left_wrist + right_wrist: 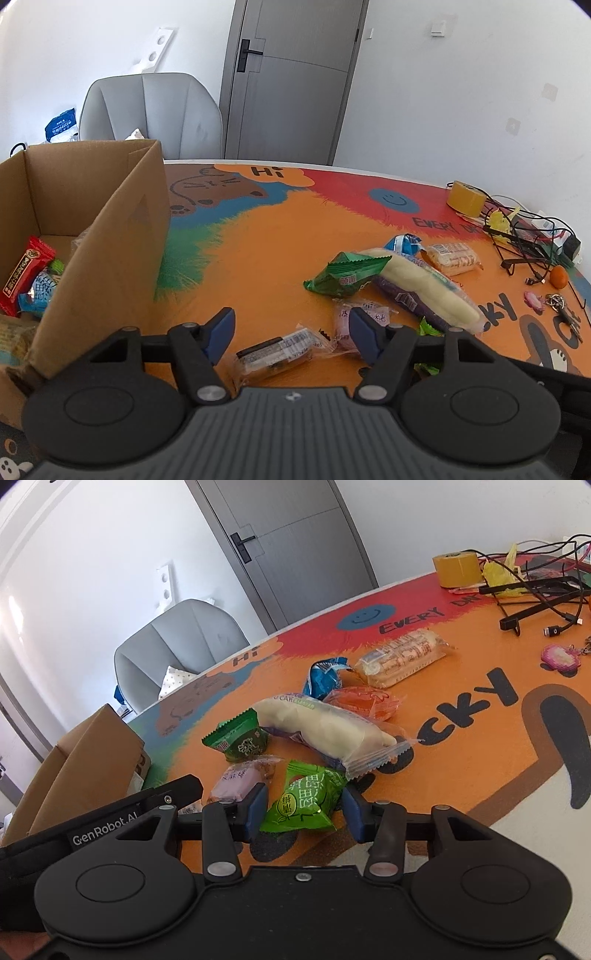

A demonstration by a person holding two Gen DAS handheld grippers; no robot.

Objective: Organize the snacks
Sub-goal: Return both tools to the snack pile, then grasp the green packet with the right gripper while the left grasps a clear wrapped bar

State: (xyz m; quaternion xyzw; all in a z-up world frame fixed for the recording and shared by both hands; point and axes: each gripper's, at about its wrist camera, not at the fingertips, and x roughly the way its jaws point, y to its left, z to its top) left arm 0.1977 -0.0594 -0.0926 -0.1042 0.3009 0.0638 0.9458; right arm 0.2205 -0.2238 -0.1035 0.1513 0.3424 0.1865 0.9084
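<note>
A cardboard box [110, 236] stands at the left of the table and holds several snack packets, one red [26, 273]. Loose snacks lie on the colourful mat: a dark green packet [343, 277], a long white bread roll [424, 288], a pink packet [354, 321] and a clear-wrapped bar [277, 354]. My left gripper [291, 336] is open and empty, just above the clear-wrapped bar. My right gripper [304, 806] is open, its jaws on either side of a light green packet [306, 799]. The roll [325, 731] and dark green packet [240, 740] lie beyond it.
A tape roll [465, 197], a tangle of cables and a black stand [528, 240], a small orange [558, 277] and keys lie at the right of the table. A grey chair [155, 110] and a door stand behind. A biscuit pack [402, 657], an orange packet [364, 701] and a blue packet [325, 674] lie further back.
</note>
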